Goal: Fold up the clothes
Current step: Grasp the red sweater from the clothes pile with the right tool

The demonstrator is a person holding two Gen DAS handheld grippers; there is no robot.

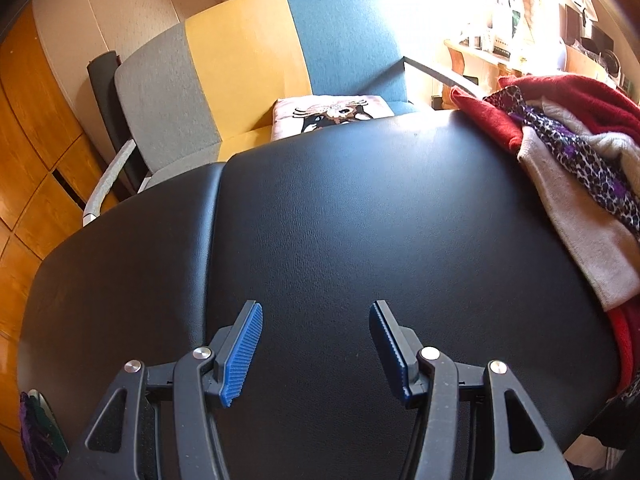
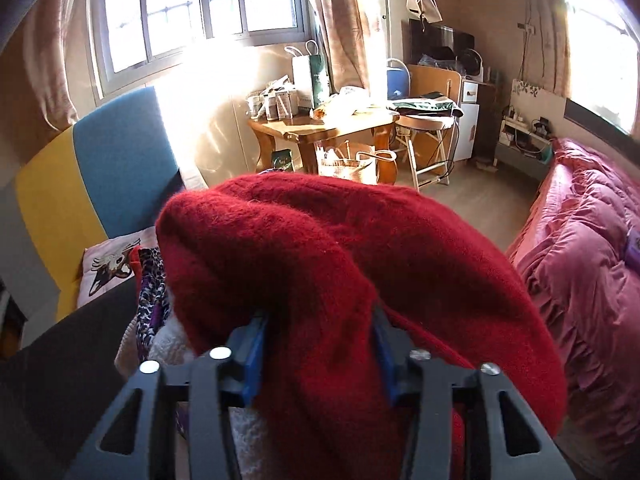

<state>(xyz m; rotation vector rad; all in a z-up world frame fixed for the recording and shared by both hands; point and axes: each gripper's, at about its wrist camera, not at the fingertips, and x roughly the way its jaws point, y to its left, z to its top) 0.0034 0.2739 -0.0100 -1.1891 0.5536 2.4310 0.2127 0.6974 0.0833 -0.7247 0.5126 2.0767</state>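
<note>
Gripping red sweater (image 2: pixel 320 264) – right claw (image 2: pixel 320 344) (seemingly closed).

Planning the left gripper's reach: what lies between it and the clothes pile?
In the left wrist view, only bare black tabletop separates the open left gripper from the clothes pile at the right.

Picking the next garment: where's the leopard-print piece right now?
In the left wrist view, the leopard-print piece lies in the pile at the black table's right edge, between the red sweater and a beige garment.
</note>
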